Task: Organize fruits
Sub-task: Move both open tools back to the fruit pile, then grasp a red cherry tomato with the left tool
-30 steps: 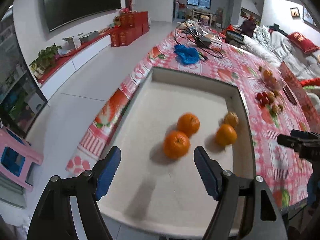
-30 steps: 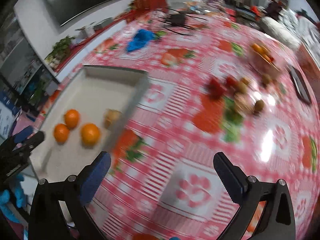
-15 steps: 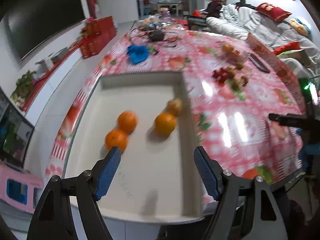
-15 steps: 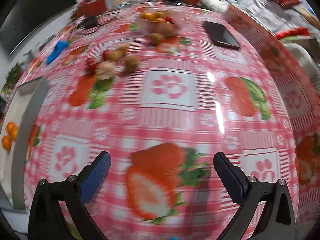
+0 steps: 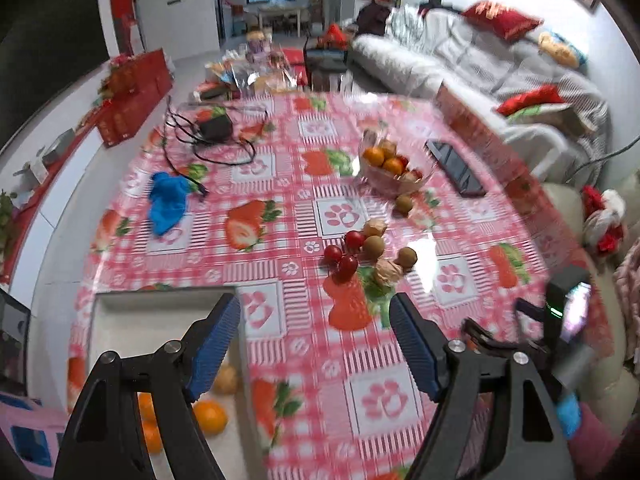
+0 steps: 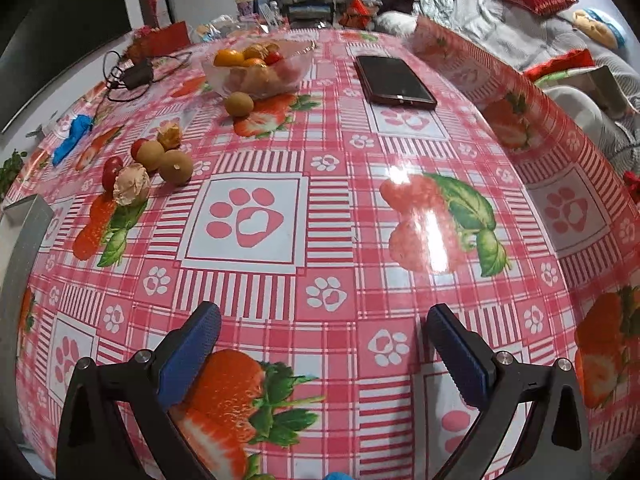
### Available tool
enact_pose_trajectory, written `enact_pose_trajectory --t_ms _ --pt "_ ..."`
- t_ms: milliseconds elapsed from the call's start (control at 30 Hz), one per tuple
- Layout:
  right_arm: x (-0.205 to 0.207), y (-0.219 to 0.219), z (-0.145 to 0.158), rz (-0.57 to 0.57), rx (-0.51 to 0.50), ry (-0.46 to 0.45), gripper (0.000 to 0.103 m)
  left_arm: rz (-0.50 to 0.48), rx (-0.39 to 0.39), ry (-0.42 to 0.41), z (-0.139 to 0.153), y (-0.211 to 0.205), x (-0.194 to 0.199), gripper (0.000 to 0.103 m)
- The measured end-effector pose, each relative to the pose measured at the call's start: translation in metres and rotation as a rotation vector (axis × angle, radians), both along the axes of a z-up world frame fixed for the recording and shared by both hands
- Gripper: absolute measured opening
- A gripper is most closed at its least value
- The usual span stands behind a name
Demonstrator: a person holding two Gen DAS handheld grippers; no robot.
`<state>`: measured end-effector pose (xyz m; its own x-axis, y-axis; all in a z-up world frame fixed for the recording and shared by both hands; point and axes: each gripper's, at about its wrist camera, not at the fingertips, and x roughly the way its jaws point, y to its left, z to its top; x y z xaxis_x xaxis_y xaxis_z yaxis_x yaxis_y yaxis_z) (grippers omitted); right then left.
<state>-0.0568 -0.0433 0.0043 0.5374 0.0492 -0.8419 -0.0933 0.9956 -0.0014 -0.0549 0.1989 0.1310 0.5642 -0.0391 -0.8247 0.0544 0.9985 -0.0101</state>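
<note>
**Now reaching for the loose fruit, both sets of fingers released**

Through my left wrist, my left gripper [image 5: 316,340] is spread wide with nothing between the blue pads. Ahead of the fingertips and slightly toward my right finger sits the loose fruit cluster [image 5: 368,254]: red cherry tomatoes, round brown fruits and a pale papery one, touching or just beside each other. Beyond it a lone brown fruit [image 5: 403,203] lies just in front of the glass bowl [image 5: 394,178], which holds oranges. Behind and under my left finger is the white tray [image 5: 160,304], with oranges [image 5: 210,416] showing past the finger. My right gripper [image 5: 500,344] is out beside my right finger, blurred.

Through my right wrist, those jaws are equally wide and empty, hanging over bare tablecloth [image 6: 360,184]. The cluster is far ahead and off toward my left finger; the nearest big brown fruit [image 6: 177,167] sits apart enough to take first. The phone [image 6: 394,82] lies beyond my right finger.

I judge the step is picking one fruit for the tray. To do it well I should centre one piece between the pads, come down from above, and close gently, since the tomatoes look soft and everything round will likely roll if nudged. The fruits are near-spherical, so no long axis matters; the brown fruit's stem dimple faces up toward me. The cluster itself runs lengthwise away from my fingers, so I would work from its near end.
</note>
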Motion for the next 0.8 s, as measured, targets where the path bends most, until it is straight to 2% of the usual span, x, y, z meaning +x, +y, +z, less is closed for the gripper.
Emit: enact_pose_trajectory --t_ms 133,267,400,633,667,733,800 --pt "-0.001 0.000 -0.001 0.005 0.000 -0.013 0.103 0.013 0.070 0.063 -0.048 -0.019 0.037 0.079" --pt "-0.001 0.000 -0.001 0.003 0.000 -0.016 0.103 0.048 0.042 0.107 -0.082 -0.023 0.059 0.073" --pt "-0.001 0.000 -0.001 -0.001 0.001 -0.019 0.103 0.069 0.071 0.118 -0.103 -0.028 0.075 0.067" --pt "-0.001 0.000 -0.001 -0.003 0.002 -0.023 0.103 0.081 0.020 0.153 -0.123 -0.035 0.094 0.056" --pt "-0.001 0.000 -0.001 -0.003 0.003 -0.024 0.103 0.086 0.022 0.138 -0.124 -0.037 0.095 0.055" --pt "-0.002 0.000 -0.001 -0.003 0.004 -0.028 0.103 0.085 0.028 0.126 -0.123 -0.039 0.098 0.047" --pt "-0.002 0.000 -0.001 -0.004 0.004 -0.030 0.103 0.089 0.022 0.123 -0.123 -0.040 0.100 0.029"
